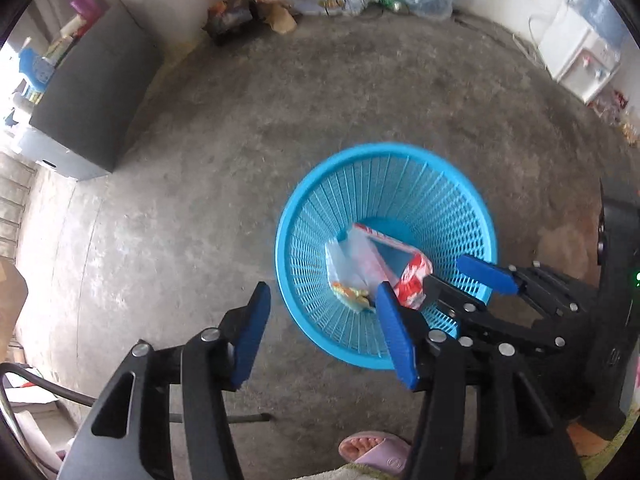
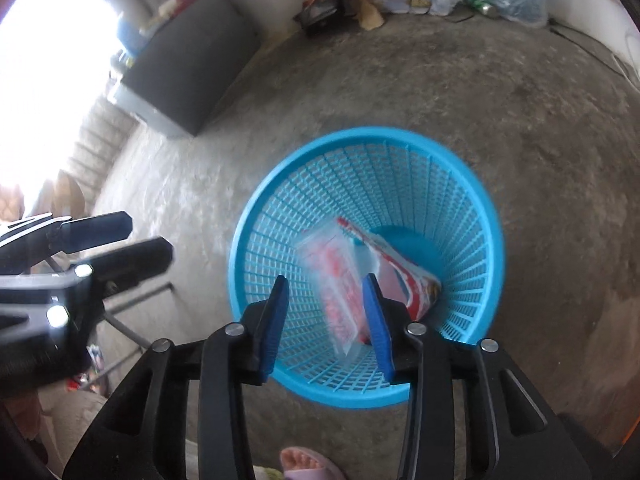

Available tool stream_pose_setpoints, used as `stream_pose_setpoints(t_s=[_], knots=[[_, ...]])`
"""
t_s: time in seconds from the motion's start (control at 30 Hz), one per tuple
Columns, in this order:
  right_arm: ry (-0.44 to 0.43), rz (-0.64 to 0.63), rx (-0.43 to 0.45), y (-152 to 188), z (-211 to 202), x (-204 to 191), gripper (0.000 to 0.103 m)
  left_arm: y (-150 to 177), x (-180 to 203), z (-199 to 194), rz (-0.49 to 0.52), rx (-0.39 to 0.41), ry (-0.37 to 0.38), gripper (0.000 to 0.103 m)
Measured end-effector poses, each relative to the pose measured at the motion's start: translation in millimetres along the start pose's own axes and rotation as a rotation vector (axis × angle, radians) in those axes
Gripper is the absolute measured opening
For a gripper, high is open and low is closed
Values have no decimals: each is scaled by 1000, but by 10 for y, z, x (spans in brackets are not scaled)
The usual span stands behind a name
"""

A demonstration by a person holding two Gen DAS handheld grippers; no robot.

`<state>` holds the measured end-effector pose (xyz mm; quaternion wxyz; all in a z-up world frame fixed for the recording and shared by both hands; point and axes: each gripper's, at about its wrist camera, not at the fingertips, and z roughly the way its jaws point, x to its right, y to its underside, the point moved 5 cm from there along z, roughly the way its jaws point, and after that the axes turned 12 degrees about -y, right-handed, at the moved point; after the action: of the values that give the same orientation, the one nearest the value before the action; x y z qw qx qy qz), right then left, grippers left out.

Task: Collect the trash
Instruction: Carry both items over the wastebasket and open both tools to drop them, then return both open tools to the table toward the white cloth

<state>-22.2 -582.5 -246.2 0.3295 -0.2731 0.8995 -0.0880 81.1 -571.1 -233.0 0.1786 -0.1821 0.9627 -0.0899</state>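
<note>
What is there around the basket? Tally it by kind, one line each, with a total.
Blue basket: 1
Wrappers inside it: 2, a clear bag and a red-and-white packet
Tongs: 2, left tongs and right tongs, both open and empty
Pink slipper: 1
Total: 6

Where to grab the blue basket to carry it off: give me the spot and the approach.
Grip the blue basket by its solid rim, coming straight down from above with one finger inside the wall and one outside. The rim is a smooth band, the mouth faces up, and the slatted wall flares outward. Choose the far or side rim, probably clear of the wrappers inside.
</note>
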Motion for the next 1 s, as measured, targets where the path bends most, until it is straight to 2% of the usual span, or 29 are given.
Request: stream_pose_setpoints(t_s=[0.2, 0.4, 0.5, 0.63, 0.7, 0.87, 1.0], knots=[[-25, 76, 96, -62, -336, -111, 43, 6, -343, -487, -122, 81, 51, 54], [-79, 99, 215, -118, -813, -497, 52, 283, -933, -1276, -271, 225, 83, 57], [-96, 69, 240, -89, -987, -747, 55, 579, -1261, -1720, -351, 293, 92, 58], [-116, -12, 244, 0, -1212, -1155, 58, 1038, -1615, -2189, -442, 374, 65, 61], [-138, -47, 246, 60, -1301, -1351, 66, 1294, -1780, -2375, -486, 405, 50, 63], [-212, -131, 206, 253, -1347, -1832, 71, 1975, -2111, -2677, -559, 452, -71, 64], [-260, -217, 149, 394, -1305, -2241, 72, 2459, -2363, -2840, -609, 469, -132, 65]])
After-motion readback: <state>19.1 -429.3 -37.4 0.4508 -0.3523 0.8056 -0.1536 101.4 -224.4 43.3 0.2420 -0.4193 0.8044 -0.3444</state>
